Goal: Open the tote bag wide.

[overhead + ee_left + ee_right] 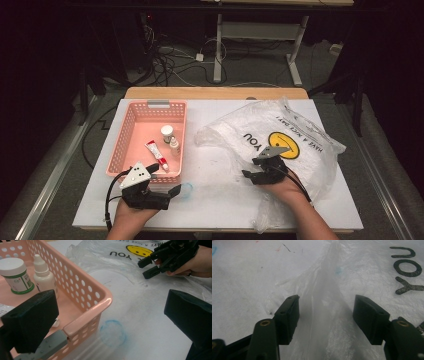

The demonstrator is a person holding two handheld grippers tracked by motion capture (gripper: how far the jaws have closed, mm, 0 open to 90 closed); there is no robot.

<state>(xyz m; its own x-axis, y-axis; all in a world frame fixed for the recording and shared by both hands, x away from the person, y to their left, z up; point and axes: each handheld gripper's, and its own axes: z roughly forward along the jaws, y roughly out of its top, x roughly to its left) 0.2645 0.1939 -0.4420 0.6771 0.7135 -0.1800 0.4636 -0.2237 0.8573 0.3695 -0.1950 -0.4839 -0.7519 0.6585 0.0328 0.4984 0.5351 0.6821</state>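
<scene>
A clear plastic bag point(280, 125) printed with a yellow smiley and "YOU" lies crumpled on the white board, right of a pink basket point(147, 105). My right gripper point(249, 176) rests low at the bag's near left edge. In the right gripper view its jaws point(327, 302) stand apart, and a raised fold of the bag point(324, 290) runs up between them without being pinched. My left gripper point(172, 192) sits by the basket's near right corner point(100, 293), open and empty point(110, 305). A faint blue ring point(112, 332) shows on the board ahead of it.
Inside the basket are a white jar with a green label point(166, 133), a small dropper bottle point(174, 145) and a red and white tube point(156, 155). The board lies on a wooden table point(215, 93). Cables and desk legs stand on the floor beyond.
</scene>
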